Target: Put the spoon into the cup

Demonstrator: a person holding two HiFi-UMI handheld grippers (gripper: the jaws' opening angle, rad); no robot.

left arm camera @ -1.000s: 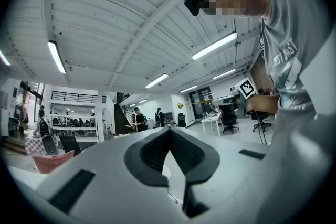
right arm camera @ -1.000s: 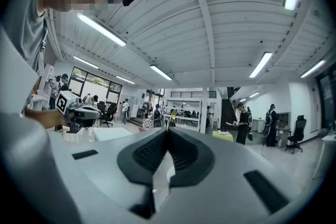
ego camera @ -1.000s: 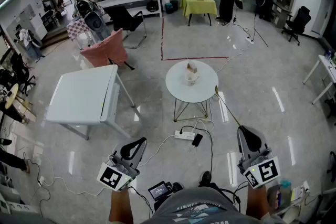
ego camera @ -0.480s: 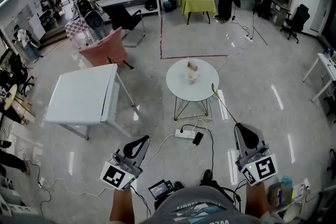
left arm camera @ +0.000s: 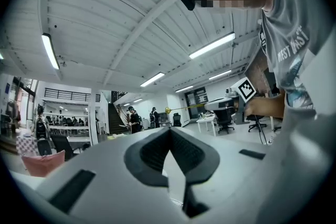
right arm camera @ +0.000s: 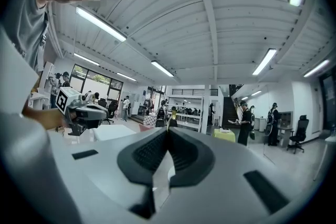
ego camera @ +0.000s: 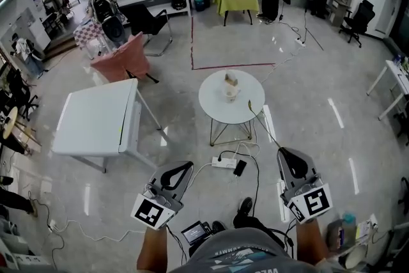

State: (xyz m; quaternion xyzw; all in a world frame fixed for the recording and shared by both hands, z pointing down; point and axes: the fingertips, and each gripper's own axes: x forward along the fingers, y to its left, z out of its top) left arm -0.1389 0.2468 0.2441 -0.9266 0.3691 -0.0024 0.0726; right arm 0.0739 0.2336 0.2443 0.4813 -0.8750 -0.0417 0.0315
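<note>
1. A round white table (ego camera: 211,109) stands out on the floor in front of the person, and the cup (ego camera: 231,93) sits near its middle, with a small tan box just behind it.
2. The right gripper (ego camera: 285,154) is on the near side of that table, well back from it. Its jaws are pinched together on the handle of a long, thin spoon (ego camera: 265,126).
3. The spoon slants up towards the table. From the head view its bowl end lines up with the table's near right edge, clear of the cup.
4. The left gripper (ego camera: 183,169) is nearer the person and left of the table, its jaws pressed together with nothing between them.
5. A power strip (ego camera: 225,163) lies on the floor just in front of the table's legs.
</note>
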